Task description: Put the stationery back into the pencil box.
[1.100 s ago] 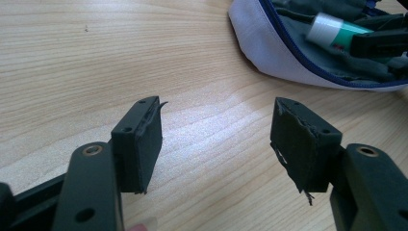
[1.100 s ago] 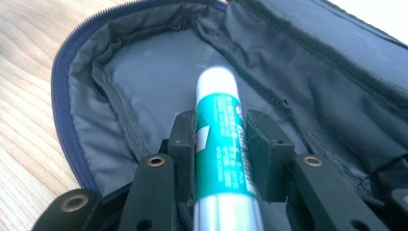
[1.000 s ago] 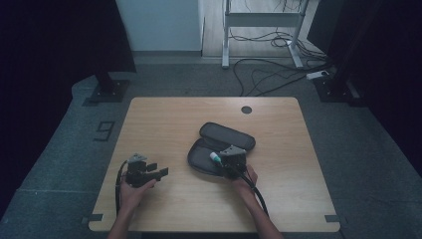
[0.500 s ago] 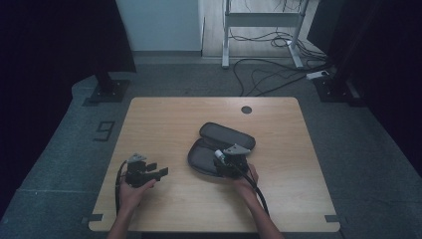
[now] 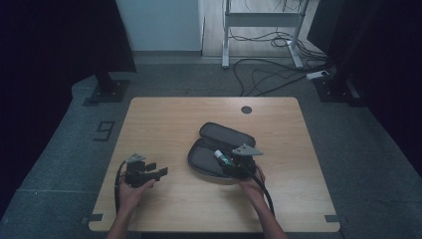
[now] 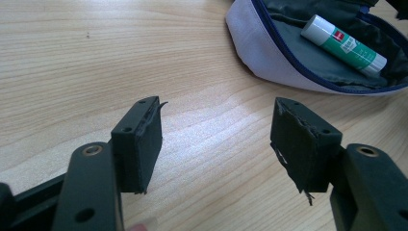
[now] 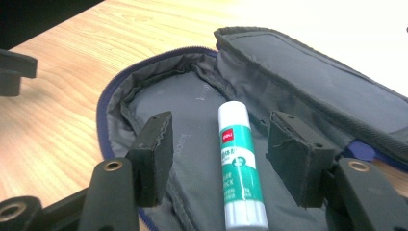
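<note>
- Grey carpet surrounds the wooden tabletop (image 5: 164,119), with cables trailing across the floor beyond it.
- Over the open pencil case (image 7: 308,91), the right tool (image 7: 216,154) has just been opening; its jaws stand apart either side of the glue stick (image 7: 238,163), pads clear of it.
- Well off to the side, the left tool (image 6: 216,139) hovers wide open over bare wood, holding nothing.
- Lying flat inside the grey-lined, blue-zipped case, the glue stick is white with a green label.

An open dark pouch (image 5: 219,149) lies on the bench (image 5: 164,119), a glue stick (image 5: 222,157) inside its nearer half. The right claw (image 5: 230,164) hangs over the stick, jaws just opened and apart. The left claw (image 5: 160,173) rests well left of the pouch.
</note>
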`<state>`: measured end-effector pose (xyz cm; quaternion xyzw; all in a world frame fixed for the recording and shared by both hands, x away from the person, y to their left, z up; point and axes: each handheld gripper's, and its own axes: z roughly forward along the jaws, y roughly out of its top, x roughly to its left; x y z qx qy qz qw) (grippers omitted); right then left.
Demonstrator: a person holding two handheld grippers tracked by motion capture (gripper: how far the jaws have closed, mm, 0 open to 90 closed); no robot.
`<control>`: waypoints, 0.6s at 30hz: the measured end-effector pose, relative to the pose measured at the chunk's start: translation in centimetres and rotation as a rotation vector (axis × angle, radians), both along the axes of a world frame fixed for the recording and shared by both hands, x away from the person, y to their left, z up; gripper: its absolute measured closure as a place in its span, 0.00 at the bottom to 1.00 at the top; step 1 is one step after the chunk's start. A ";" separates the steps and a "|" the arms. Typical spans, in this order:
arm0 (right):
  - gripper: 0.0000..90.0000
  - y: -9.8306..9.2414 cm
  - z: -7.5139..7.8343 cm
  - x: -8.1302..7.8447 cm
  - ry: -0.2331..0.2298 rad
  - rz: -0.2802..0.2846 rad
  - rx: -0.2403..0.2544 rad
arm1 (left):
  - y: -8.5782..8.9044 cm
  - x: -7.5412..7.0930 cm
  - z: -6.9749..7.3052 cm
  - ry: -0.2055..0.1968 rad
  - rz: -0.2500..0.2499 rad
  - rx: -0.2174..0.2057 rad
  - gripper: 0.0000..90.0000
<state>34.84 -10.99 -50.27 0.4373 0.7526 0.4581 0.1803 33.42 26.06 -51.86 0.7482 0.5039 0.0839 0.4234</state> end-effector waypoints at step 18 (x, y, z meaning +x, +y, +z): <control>0.43 -6.2 -0.1 -3.4 -0.032 -0.040 0.002 | 0.2 -0.1 0.1 -0.001 0.000 -0.004 0.40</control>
